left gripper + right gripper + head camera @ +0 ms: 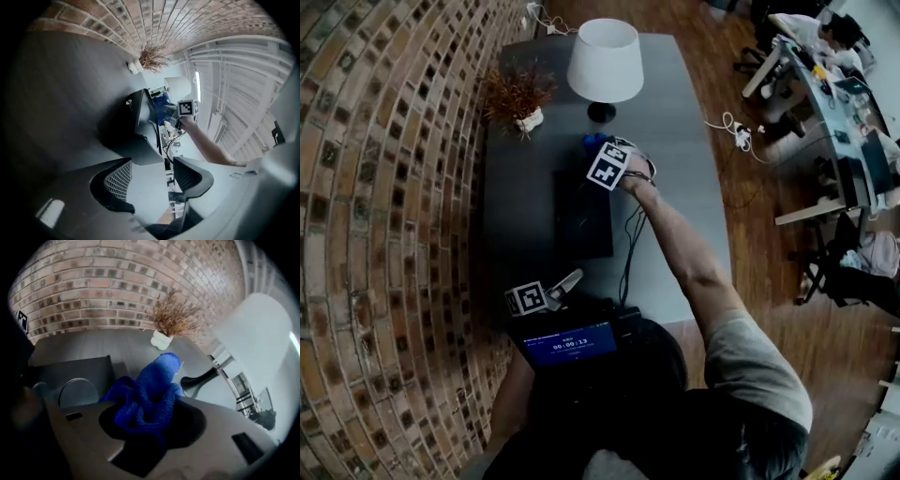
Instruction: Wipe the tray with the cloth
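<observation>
Two grippers in view, one in each of the person's hands.

Right gripper [604,157] — jaws clamped on a bunched blue cloth [150,394]; it points down over the far right corner of the tray [581,225]; whether the cloth touches the tray cannot be told.

Left gripper [151,174] — jaws standing apart, only bare table surface showing between them; it sits low at the near edge of the table [694,187], close to the tray's near left corner.

Tray: dark, rectangular, lying flat about mid-table, long sides running away from the person. Between its left edge and the brick wall [384,187] there is a strip of bare table. The band on its right side is wider; a cable [628,246] crosses it from the right hand toward the near edge.

Beyond the tray's far edge stands a lamp [605,61], its dark base just beside the cloth; room is tightest there. A dried plant [517,94] in a white pot stands at the far left by the wall, well apart from the tray. Wooden floor [750,234] lies past the table's right edge.
</observation>
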